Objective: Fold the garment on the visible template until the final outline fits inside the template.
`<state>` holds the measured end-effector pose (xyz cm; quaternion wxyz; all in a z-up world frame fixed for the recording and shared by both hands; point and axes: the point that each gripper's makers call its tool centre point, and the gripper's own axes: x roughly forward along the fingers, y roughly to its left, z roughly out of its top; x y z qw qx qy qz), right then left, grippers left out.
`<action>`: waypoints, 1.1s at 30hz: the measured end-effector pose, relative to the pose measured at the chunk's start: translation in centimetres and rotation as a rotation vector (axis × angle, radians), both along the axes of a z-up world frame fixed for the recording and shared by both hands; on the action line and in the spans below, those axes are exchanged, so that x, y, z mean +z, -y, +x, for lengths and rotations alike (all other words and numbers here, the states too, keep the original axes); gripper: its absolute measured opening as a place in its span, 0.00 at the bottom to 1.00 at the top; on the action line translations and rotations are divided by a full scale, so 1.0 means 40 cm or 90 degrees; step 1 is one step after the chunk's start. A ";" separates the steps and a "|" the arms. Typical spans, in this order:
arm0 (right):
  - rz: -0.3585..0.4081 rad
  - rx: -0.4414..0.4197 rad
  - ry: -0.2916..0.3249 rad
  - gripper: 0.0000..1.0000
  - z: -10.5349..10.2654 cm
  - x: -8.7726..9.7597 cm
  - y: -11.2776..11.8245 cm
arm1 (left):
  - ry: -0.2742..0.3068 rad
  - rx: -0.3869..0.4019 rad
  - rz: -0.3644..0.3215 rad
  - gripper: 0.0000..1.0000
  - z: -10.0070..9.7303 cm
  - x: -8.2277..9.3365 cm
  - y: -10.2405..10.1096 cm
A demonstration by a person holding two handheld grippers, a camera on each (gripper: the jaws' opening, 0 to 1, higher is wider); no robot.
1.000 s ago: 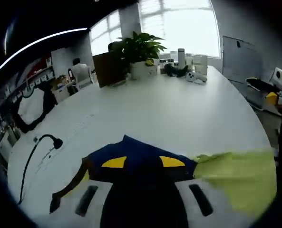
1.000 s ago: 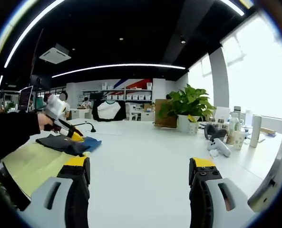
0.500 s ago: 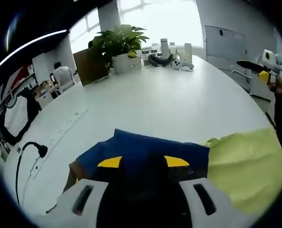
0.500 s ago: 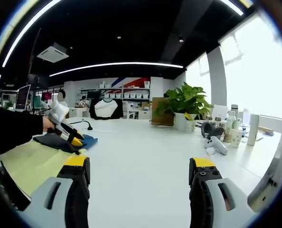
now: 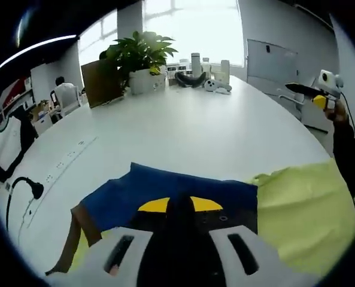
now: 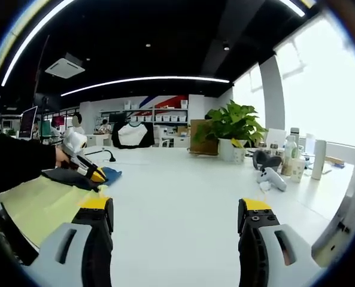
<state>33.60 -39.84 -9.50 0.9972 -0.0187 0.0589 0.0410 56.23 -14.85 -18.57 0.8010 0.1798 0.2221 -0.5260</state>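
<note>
Fabric of a dark blue garment [image 5: 171, 188] is being pinched between the yellow-tipped jaws of the left gripper [image 5: 178, 206], which are being held together on a dark fold of the cloth in the left gripper view. The garment is being spread partly over a yellow-green template [image 5: 306, 212], which is lying flat on the white table [image 5: 183, 128] and is being left uncovered on the right side of that view. A brown edge of the garment [image 5: 81, 224] is being shown at the lower left, beside a black cable [image 5: 18, 194] running across the table.

In the right gripper view, the right gripper [image 6: 176, 218] is being held above bare table with its jaws wide apart and nothing between them. At the left of that view the left gripper [image 6: 84, 167] is being gripped by a hand [image 6: 60, 156] in a dark sleeve, with the garment [image 6: 81, 176] bunched at its tip on the far edge of the template [image 6: 39, 203].

At the far end of the table a potted plant [image 5: 138, 57] is being flanked by bottles [image 5: 195, 63] and white controllers [image 5: 216, 86]. A black and white shirt [image 6: 132, 134] is being displayed at the back of the room.
</note>
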 end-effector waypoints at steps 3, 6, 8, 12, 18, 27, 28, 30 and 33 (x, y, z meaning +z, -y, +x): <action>0.000 0.000 -0.001 0.88 0.001 0.000 0.000 | -0.019 0.021 -0.025 0.04 0.007 0.003 -0.003; 0.000 -0.002 -0.001 0.88 0.003 0.001 0.003 | -0.008 0.029 -0.034 0.04 0.015 0.009 -0.002; 0.000 -0.003 -0.002 0.88 0.003 -0.001 0.004 | -0.005 0.037 -0.052 0.04 0.023 0.020 -0.001; 0.001 -0.003 -0.006 0.88 0.006 -0.004 0.004 | 0.003 0.071 -0.080 0.04 0.049 0.036 -0.005; 0.000 -0.009 -0.010 0.87 0.006 -0.008 0.010 | -0.013 0.090 -0.090 0.04 0.054 0.030 -0.002; 0.001 -0.006 -0.015 0.87 0.009 -0.015 0.006 | -0.014 0.089 -0.106 0.10 0.047 0.024 0.007; 0.004 -0.007 -0.014 0.87 0.009 -0.015 0.006 | -0.013 0.080 -0.119 0.15 0.045 0.031 0.013; 0.030 -0.010 -0.002 0.87 0.009 -0.006 0.006 | -0.040 0.069 -0.173 0.22 0.029 0.055 0.025; 0.027 -0.008 0.011 0.87 0.010 0.003 0.005 | -0.014 0.070 -0.223 0.32 0.027 0.110 0.017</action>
